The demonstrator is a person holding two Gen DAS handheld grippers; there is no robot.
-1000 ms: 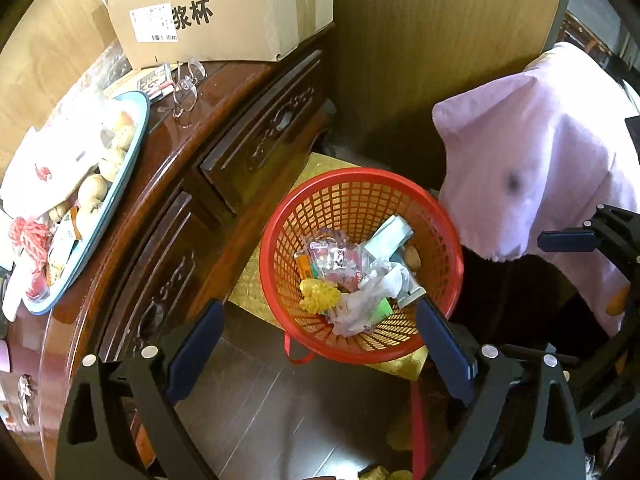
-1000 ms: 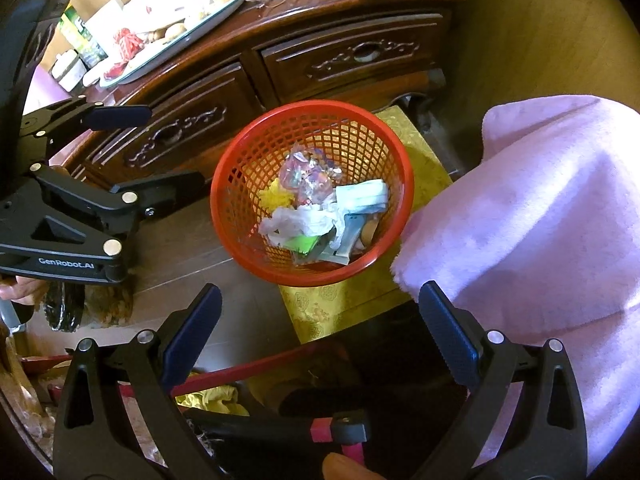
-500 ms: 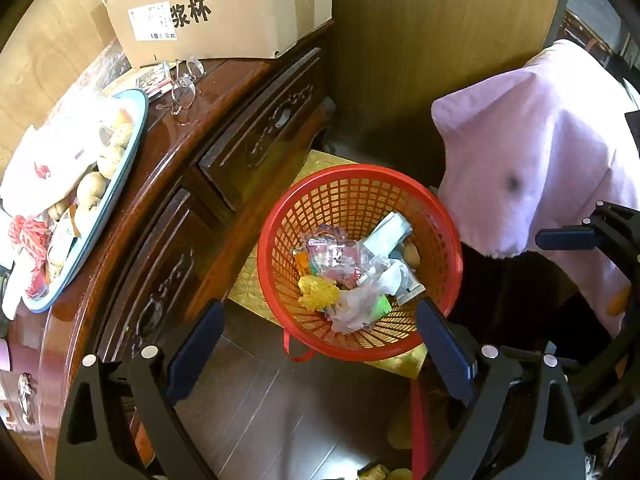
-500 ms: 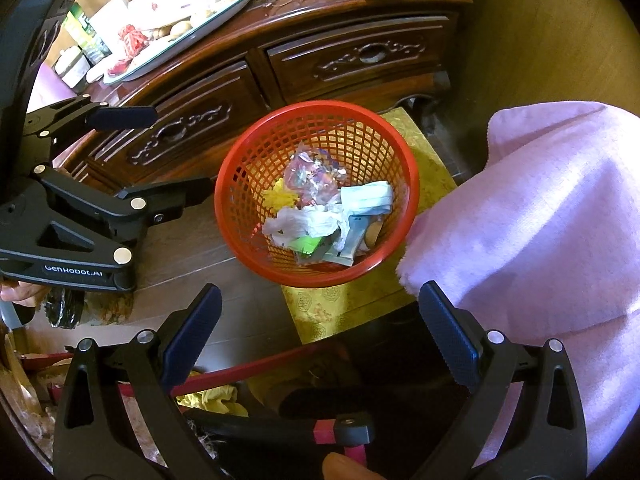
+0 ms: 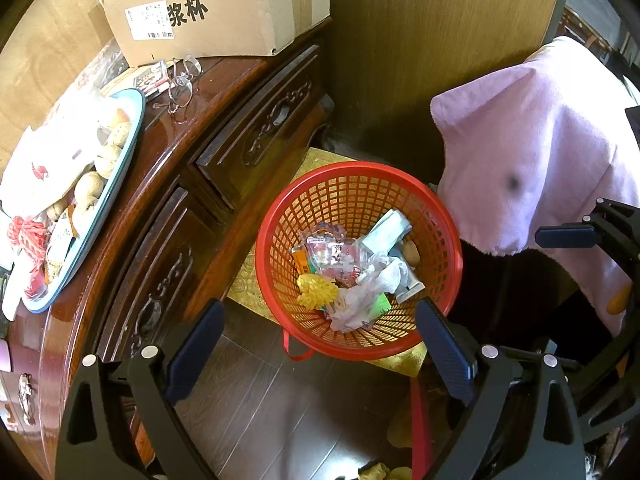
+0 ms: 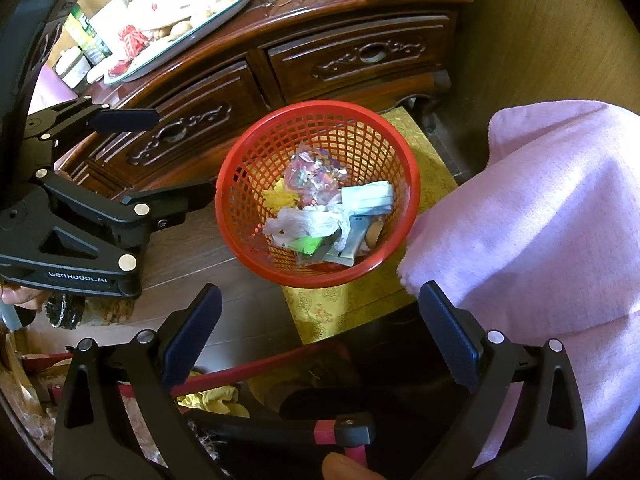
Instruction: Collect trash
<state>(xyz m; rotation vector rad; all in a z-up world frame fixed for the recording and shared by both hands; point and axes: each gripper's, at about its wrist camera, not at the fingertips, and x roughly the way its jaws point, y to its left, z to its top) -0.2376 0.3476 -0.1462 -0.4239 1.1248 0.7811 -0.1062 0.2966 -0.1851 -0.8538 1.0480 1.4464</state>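
A red mesh basket (image 5: 436,216) stands on a yellow patterned mat on the dark floor; it also shows in the right wrist view (image 6: 248,168). It holds trash: a clear candy wrapper (image 5: 328,252), white crumpled plastic (image 5: 380,276), a yellow piece (image 5: 316,290), a pale green pack (image 6: 370,196). My left gripper (image 5: 320,344) is open and empty above the basket's near rim. My right gripper (image 6: 320,328) is open and empty, nearer than the basket. The left gripper also shows in the right wrist view (image 6: 156,160), left of the basket.
A dark carved wooden cabinet (image 5: 168,216) stands left of the basket, with a blue-rimmed tray (image 5: 132,136) of food, glasses (image 5: 180,84) and a cardboard box (image 5: 224,4) on top. A pink cloth (image 5: 540,148) drapes on the right. A red stick (image 6: 256,368) lies on the floor.
Both grippers drifted slightly; the basket sits a little higher in the right wrist view. Both stay open and empty. The trash has not moved.
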